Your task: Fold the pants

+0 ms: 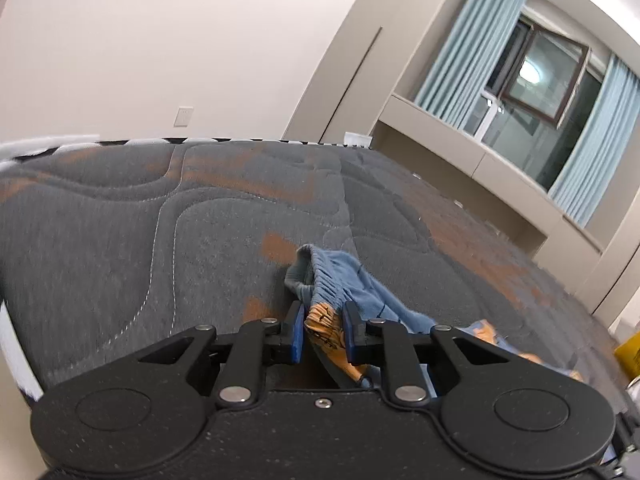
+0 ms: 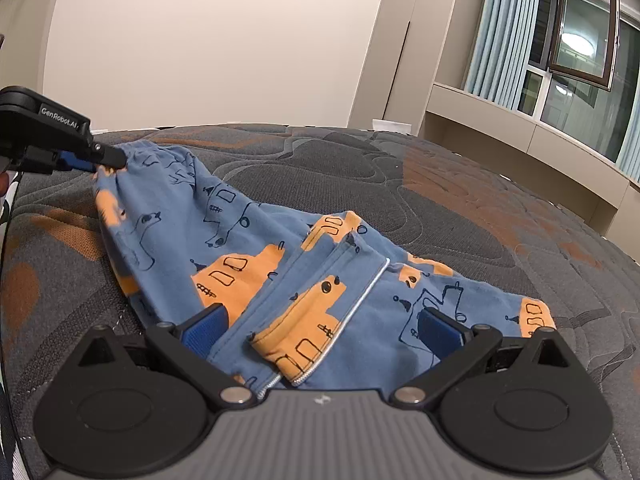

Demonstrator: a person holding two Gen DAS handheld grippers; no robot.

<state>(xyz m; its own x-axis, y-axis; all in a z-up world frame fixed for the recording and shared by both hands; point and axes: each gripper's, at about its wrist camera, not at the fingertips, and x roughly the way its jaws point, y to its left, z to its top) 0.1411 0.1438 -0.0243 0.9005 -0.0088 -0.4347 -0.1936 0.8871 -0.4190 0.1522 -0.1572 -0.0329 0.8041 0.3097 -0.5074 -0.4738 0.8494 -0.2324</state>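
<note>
The left gripper (image 1: 323, 330) has its two blue pads drawn narrow and pinched on a bunch of the pants (image 1: 340, 280), by the gathered waistband; in the right wrist view the same left gripper (image 2: 114, 160) sits at the far left, its tip clamped on the waistband and lifting that end off the mattress (image 2: 440, 184). The right gripper (image 2: 320, 330) stands wide, its two blue pads set far apart either side of the near cloth; the cloth lies between them, and contact cannot be told. There is one pair of pants (image 2: 248, 256), blue with orange shapes and dark line drawings, spread from far left to near right across the grey quilted mattress (image 1: 160, 220) with rust patches; two grippers; one window (image 2: 580, 40) at the far right, with two pale blue curtains in the left wrist view.
</note>
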